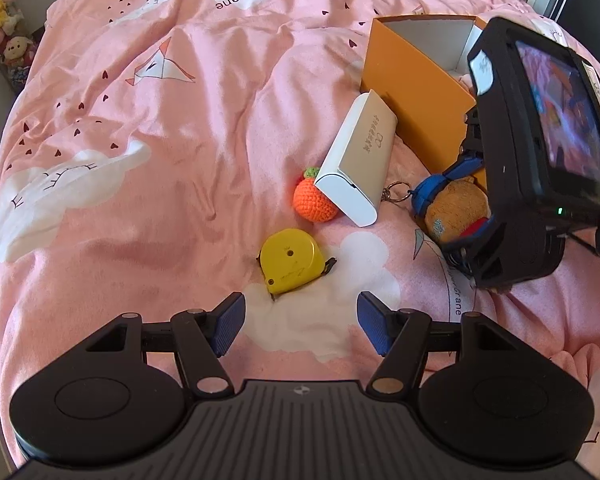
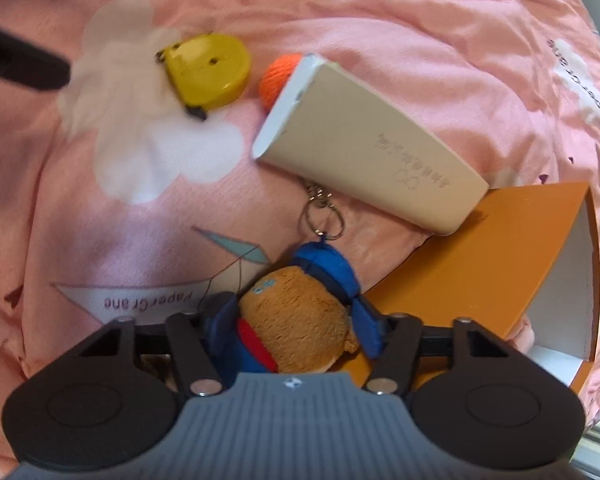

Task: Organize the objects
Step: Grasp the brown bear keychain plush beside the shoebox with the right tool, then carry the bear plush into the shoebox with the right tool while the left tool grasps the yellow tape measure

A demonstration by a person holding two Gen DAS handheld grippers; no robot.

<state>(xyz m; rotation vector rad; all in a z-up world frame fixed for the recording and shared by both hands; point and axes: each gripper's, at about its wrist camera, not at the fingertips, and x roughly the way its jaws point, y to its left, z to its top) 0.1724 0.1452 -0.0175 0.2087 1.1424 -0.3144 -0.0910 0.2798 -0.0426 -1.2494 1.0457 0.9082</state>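
Right wrist view: right gripper [image 2: 296, 332] clamps the plush [image 2: 296, 320] at lower centre. Lift clear of the keyring [image 2: 322, 216], then lower into the box [image 2: 480, 256]. Left gripper [image 1: 300, 322] hangs open.

A brown plush bear keychain [image 2: 296, 312] in blue cap lies near an open orange box [image 1: 416, 92]. A beige power bank [image 1: 360, 160] leans against the box, beside a crocheted orange [image 1: 314, 200] and a yellow tape measure [image 1: 290, 266].
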